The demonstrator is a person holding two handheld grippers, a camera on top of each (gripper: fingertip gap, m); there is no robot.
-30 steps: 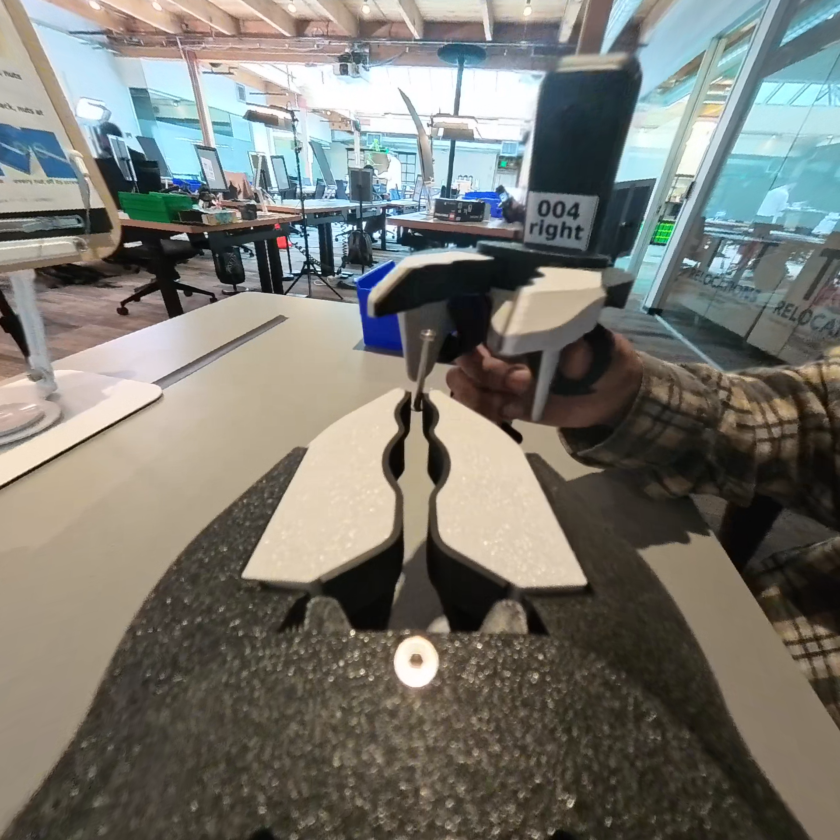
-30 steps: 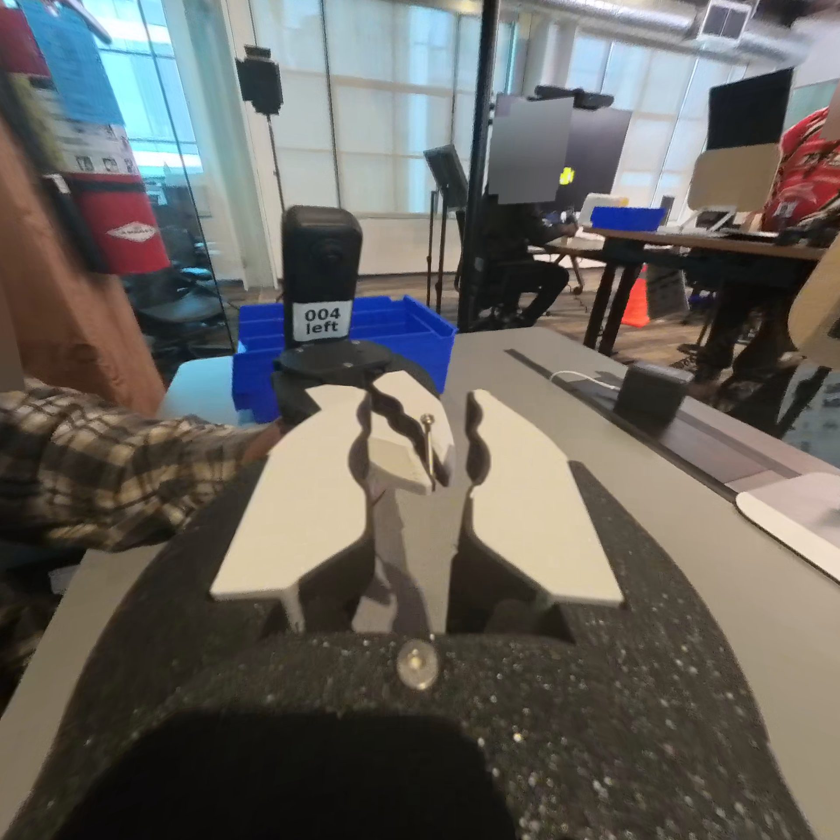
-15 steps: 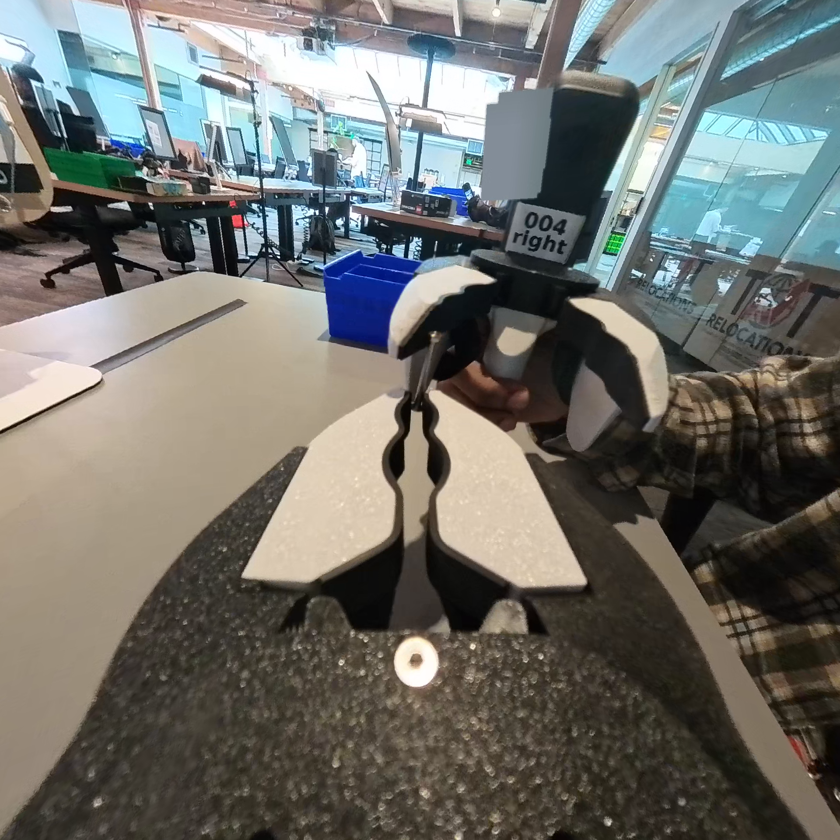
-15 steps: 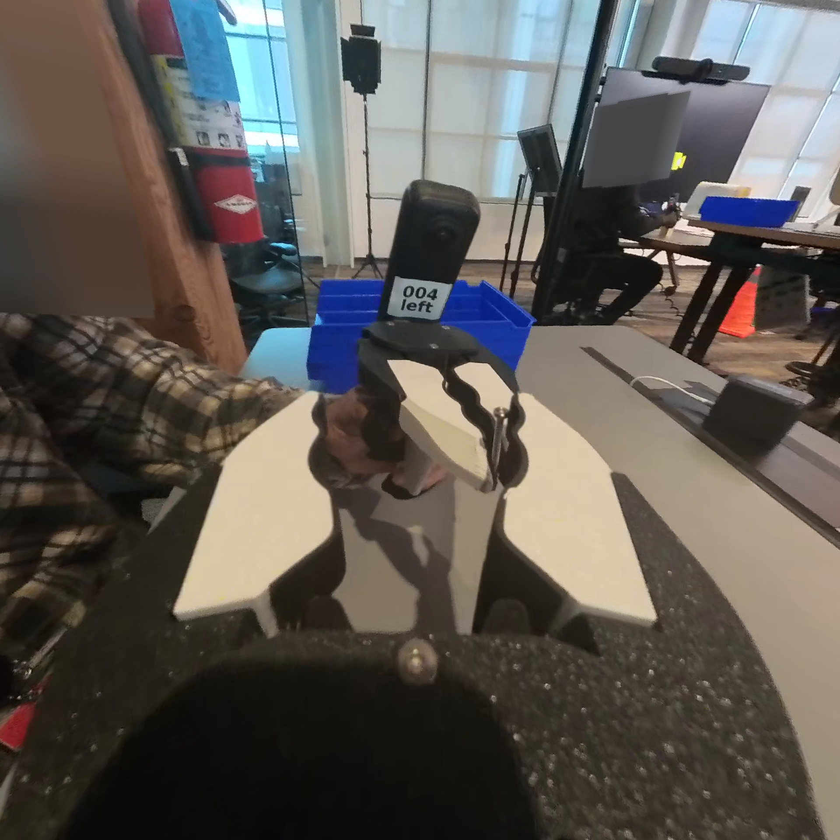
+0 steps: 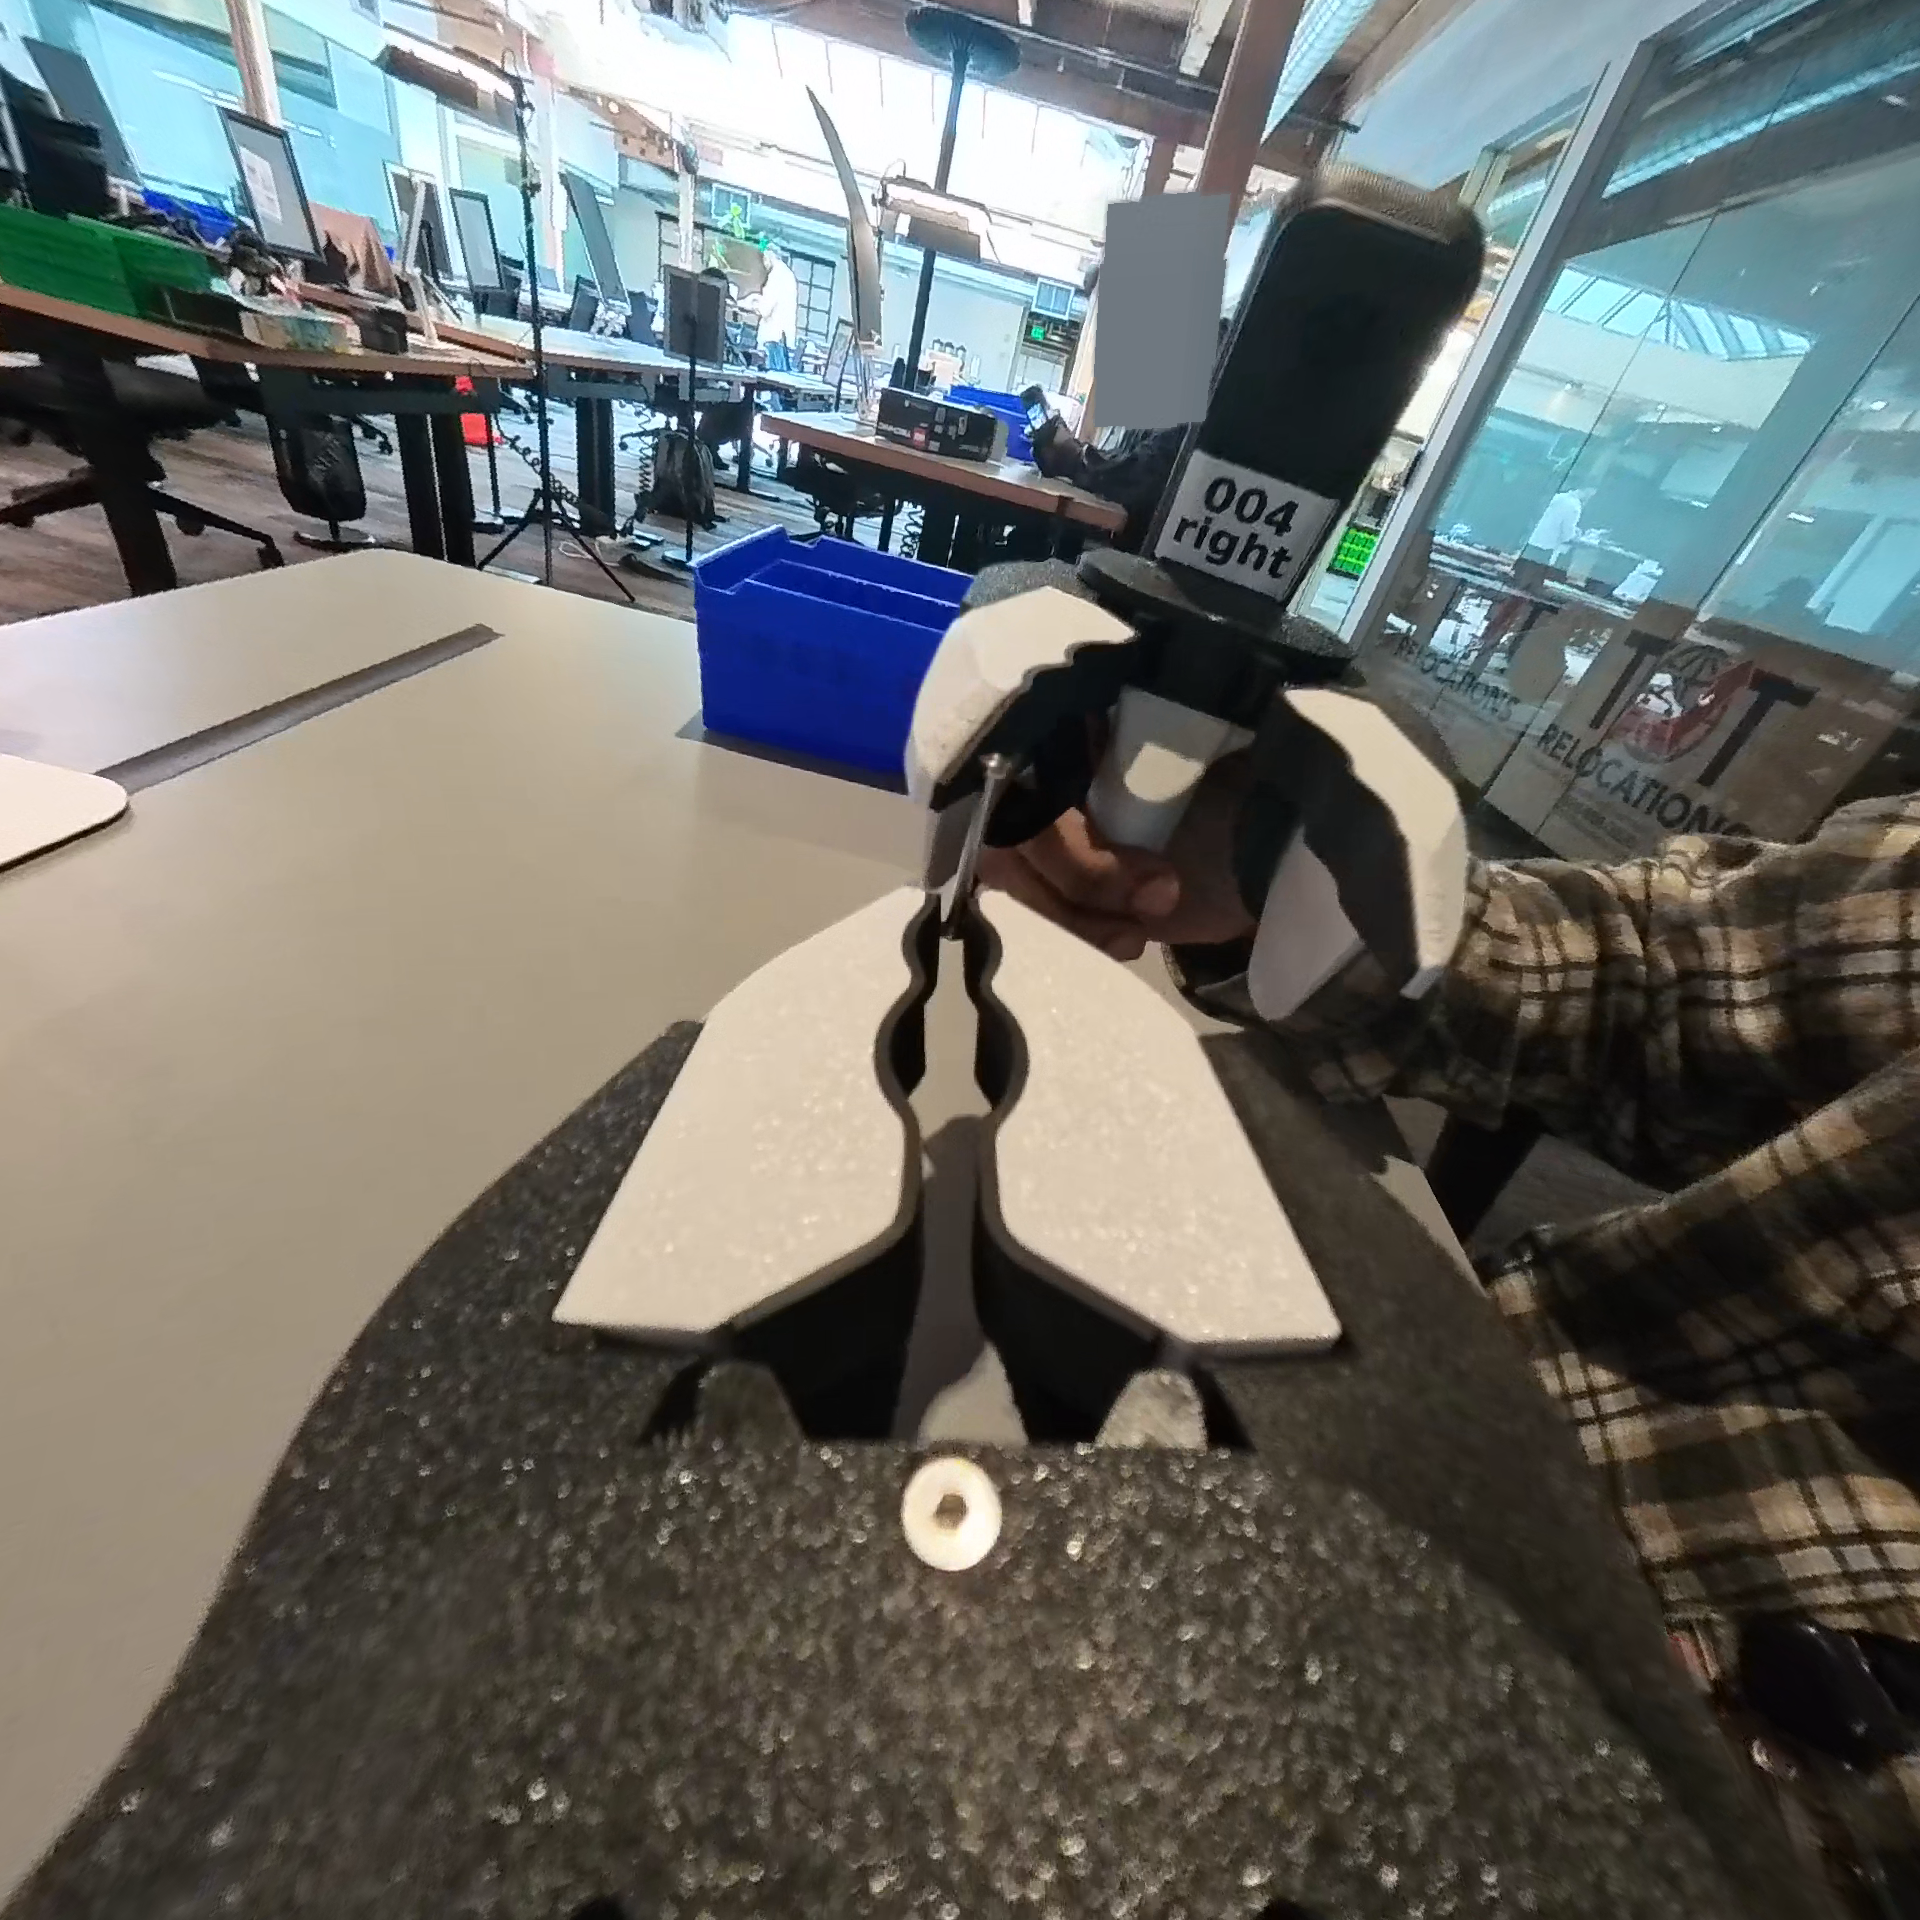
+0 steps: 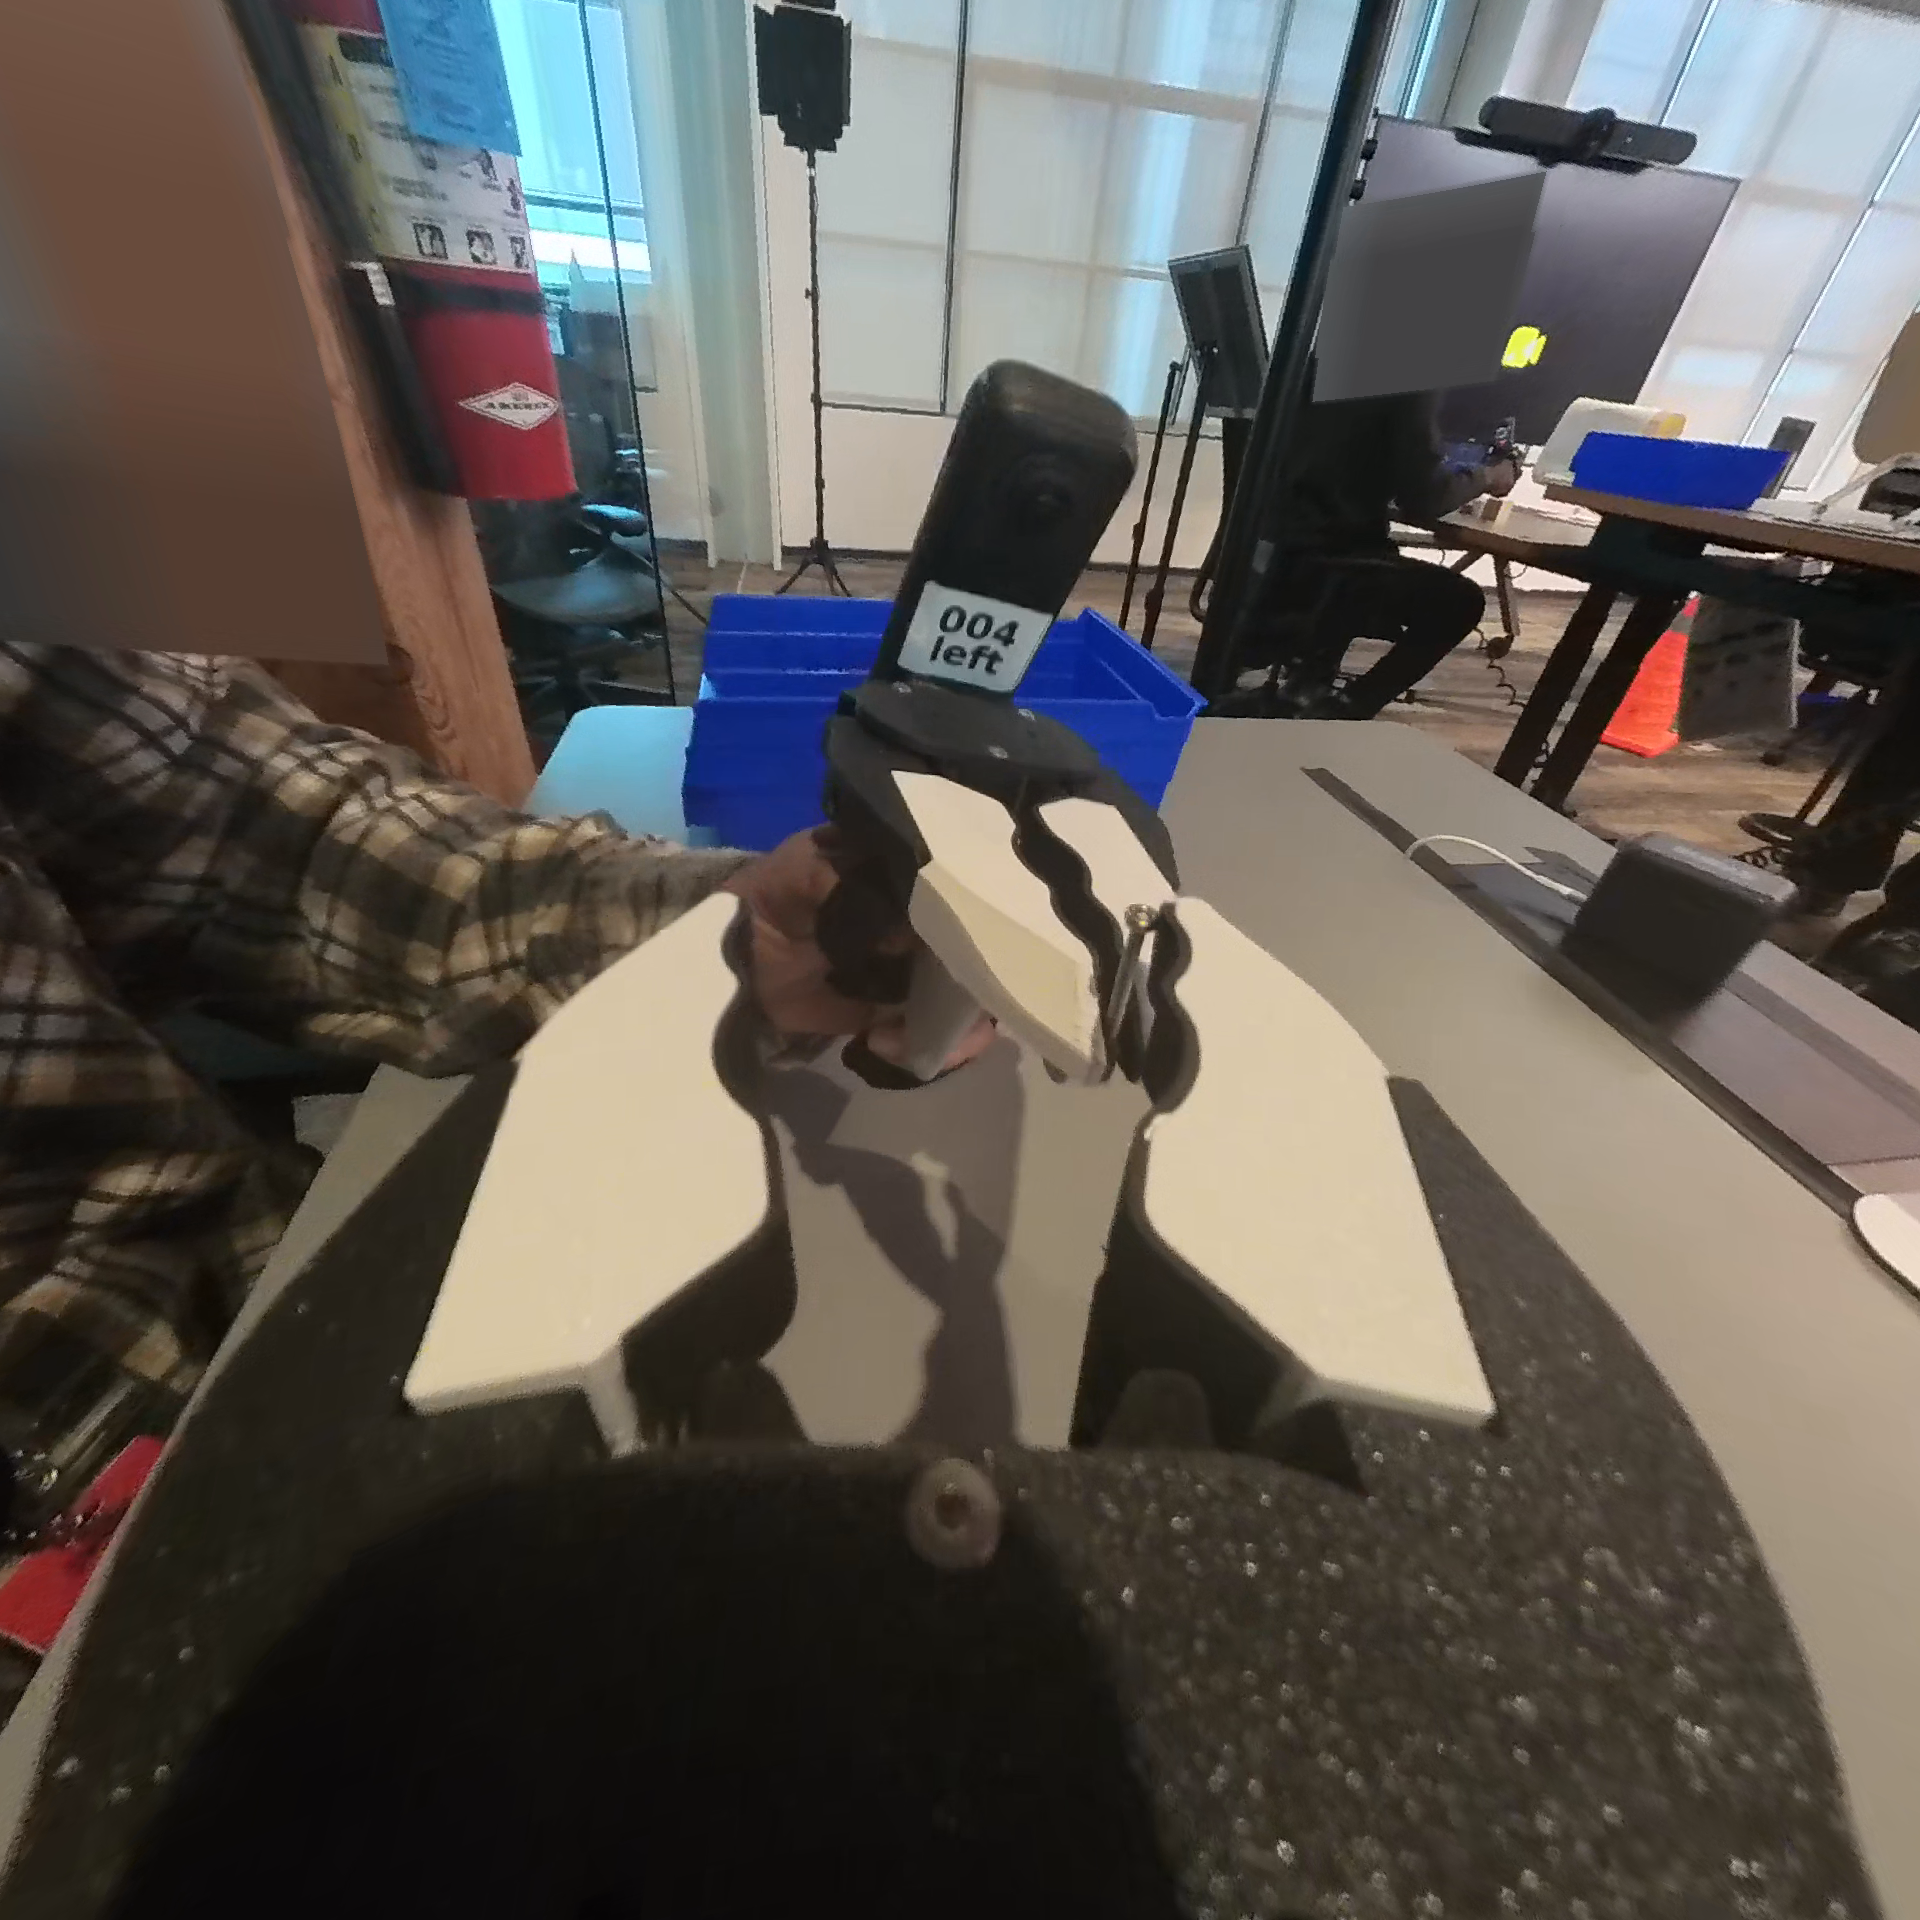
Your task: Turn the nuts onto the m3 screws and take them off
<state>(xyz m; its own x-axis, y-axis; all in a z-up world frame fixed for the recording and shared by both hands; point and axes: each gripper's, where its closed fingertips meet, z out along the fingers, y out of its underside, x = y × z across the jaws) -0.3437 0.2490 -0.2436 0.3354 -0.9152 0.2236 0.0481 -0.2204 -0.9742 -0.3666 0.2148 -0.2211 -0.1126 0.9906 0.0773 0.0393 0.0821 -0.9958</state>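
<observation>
Fingers of the left gripper (image 5: 951, 925) are nearly closed, pinching the lower end of a thin metal screw (image 5: 971, 847) that stands tilted above their tips. The right gripper (image 6: 956, 997) has its fingers spread wide, holding nothing, on either side of the left gripper's tips. Both are above a grey table (image 5: 364, 883). A blue bin (image 5: 821, 665) sits behind. No nut can be made out.
</observation>
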